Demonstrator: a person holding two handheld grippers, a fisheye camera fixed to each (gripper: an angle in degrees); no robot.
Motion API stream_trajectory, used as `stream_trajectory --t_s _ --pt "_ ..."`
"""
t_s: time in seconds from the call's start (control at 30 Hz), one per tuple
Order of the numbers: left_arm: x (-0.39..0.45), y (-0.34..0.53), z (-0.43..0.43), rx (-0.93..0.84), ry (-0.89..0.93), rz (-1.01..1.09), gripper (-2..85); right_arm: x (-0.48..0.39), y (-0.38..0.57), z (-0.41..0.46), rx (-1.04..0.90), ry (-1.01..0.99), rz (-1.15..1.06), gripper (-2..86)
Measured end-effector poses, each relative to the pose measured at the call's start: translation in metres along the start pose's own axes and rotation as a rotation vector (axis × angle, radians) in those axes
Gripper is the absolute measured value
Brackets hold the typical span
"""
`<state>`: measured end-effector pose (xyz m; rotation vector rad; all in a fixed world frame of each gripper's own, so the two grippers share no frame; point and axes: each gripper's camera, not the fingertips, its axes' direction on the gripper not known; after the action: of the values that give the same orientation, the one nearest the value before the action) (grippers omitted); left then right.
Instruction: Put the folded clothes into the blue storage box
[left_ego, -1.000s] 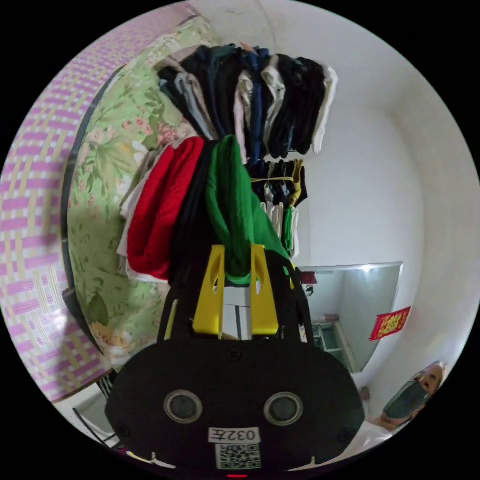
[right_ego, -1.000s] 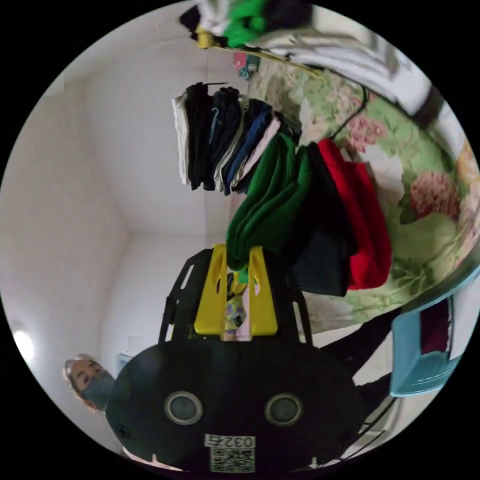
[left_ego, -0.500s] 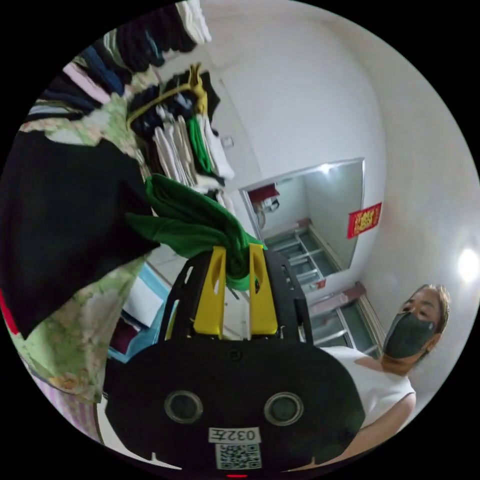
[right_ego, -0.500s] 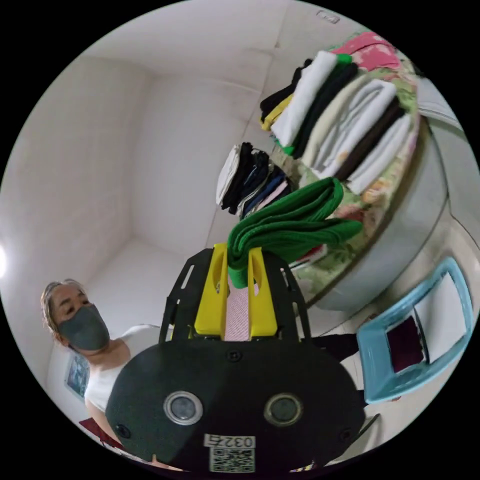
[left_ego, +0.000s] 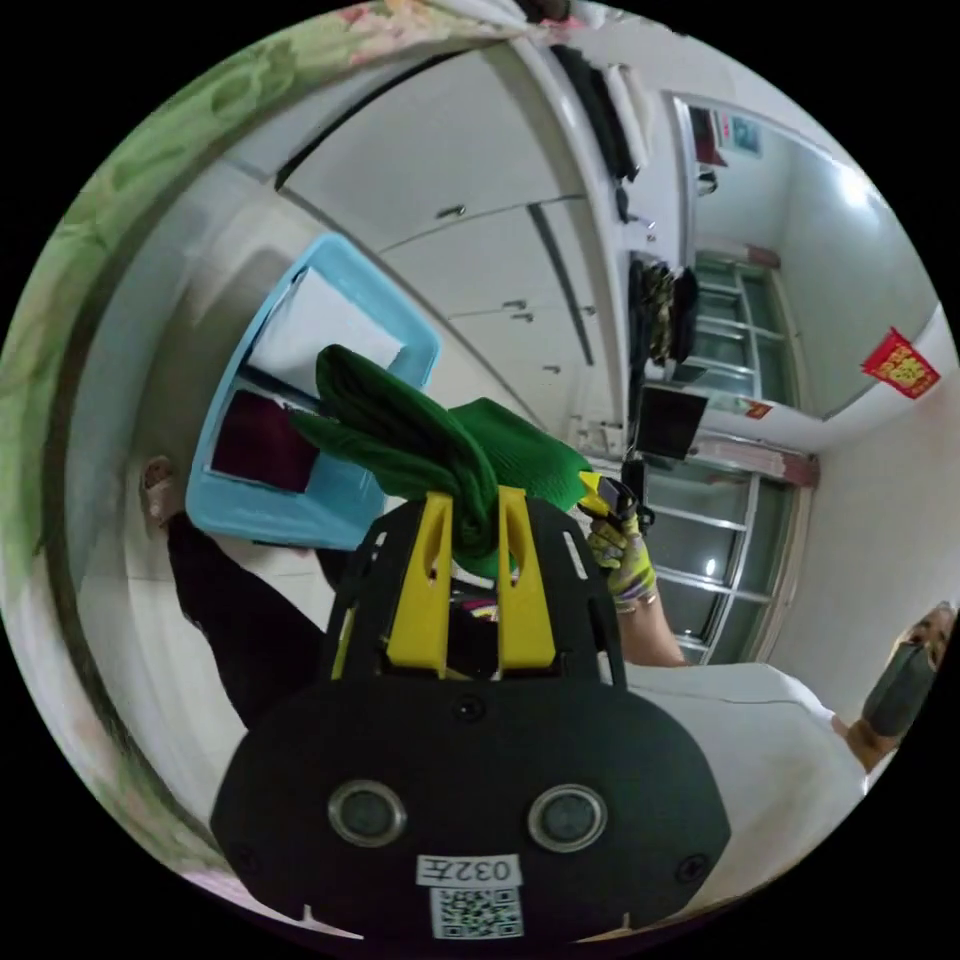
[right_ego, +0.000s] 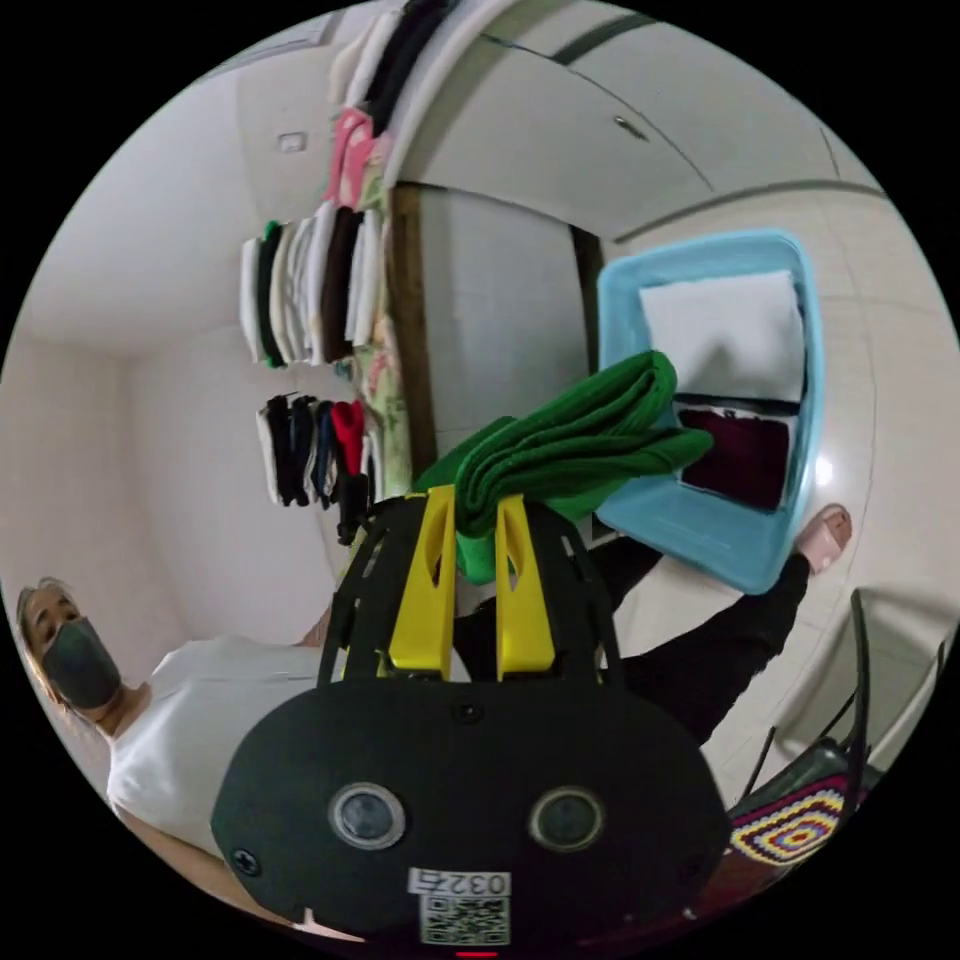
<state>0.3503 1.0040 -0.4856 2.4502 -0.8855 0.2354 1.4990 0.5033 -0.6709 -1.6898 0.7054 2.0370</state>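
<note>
A folded green garment (left_ego: 420, 440) (right_ego: 570, 445) hangs in the air between both grippers. My left gripper (left_ego: 470, 505) is shut on one end of it, and my right gripper (right_ego: 472, 505) is shut on the other end. The blue storage box (left_ego: 395, 325) (right_ego: 810, 330) stands on the pale floor beyond the garment. A folded white piece (left_ego: 315, 325) (right_ego: 725, 335) and a dark maroon piece (left_ego: 255, 450) (right_ego: 745, 455) lie inside it. In the left gripper view the other gripper's yellow tip and a gloved hand (left_ego: 620, 555) show past the garment.
Stacks of folded clothes (right_ego: 310, 290) lie on a bed with a floral cover (right_ego: 380, 370). The person's dark trouser leg (right_ego: 720, 640) and slippered foot (right_ego: 825, 530) stand beside the box. White cupboards (left_ego: 470, 230) line the wall. A crocheted cushion (right_ego: 790, 825) sits on a chair.
Both grippers have carried the green garment away from the bed and toward the blue box on the floor. The views have swung round from the clothes stacks to the floor.
</note>
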Motion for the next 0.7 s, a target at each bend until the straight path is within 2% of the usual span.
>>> stream_trajectory --t_s 0.27,0.33,0.4,0.47,0.7 --pt "-0.027 -0.032 0.045 -0.1 -0.119 0.044 7.0 0.075 0.028 0.018 0.115 0.036 0.071 6.5" --pt "-0.042 -0.035 0.056 -0.091 -0.242 0.103 6.7 0.096 0.034 0.028 0.145 0.121 0.069 6.9" --pt "-0.083 -0.039 0.086 -0.23 -0.507 0.047 4.9 0.147 0.039 0.051 0.005 0.289 0.297 8.8" --pt "-0.115 -0.034 0.1 -0.359 -0.637 -0.057 1.4 0.17 0.05 0.059 -0.023 0.213 0.398 7.9" --pt "-0.101 0.003 0.08 -0.245 -0.422 -0.011 -0.8 0.155 0.064 0.064 -0.01 0.184 0.369 6.3"
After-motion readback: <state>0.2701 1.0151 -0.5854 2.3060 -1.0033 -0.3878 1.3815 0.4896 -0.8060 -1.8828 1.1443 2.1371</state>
